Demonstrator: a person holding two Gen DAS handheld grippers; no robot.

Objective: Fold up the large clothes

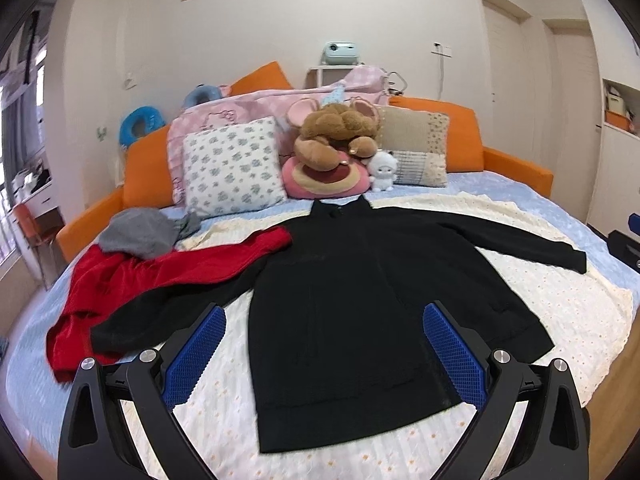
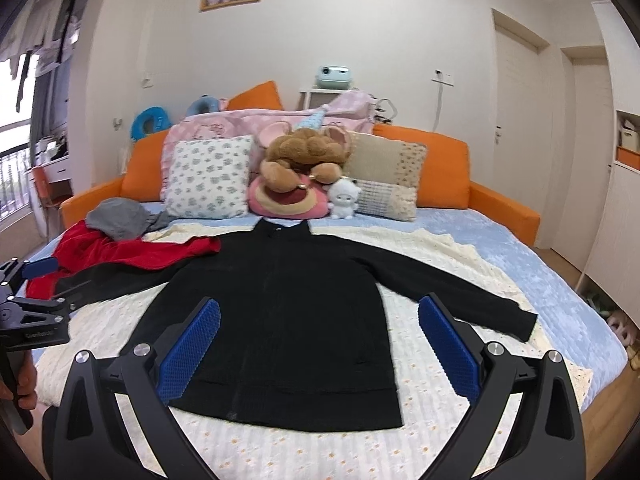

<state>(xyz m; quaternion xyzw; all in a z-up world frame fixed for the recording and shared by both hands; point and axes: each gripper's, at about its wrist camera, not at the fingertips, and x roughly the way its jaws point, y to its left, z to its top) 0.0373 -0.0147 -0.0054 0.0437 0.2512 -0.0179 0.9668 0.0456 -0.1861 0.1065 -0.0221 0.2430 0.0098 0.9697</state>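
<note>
Jacket spread flat on the bed, both tongs wide open, gripping nothing.
Black jacket (image 1: 340, 312) lay on the cream blanket (image 1: 540, 300), sleeves outstretched; red garment (image 1: 132, 276) overlapped one sleeve, grey cloth (image 1: 140, 232) beside it. Left gripper (image 1: 324, 356) and right gripper (image 2: 320, 348) hovered above.

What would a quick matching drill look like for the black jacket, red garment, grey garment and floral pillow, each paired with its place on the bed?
Things:
1. black jacket
2. red garment
3. grey garment
4. floral pillow

Places:
A. leaning upright at the orange headboard
B. spread flat, sleeves out, in the middle
C. bunched at the far left by the bed frame
D. crumpled, partly under the jacket's sleeve

Pairs: 1-B, 2-D, 3-C, 4-A
</note>
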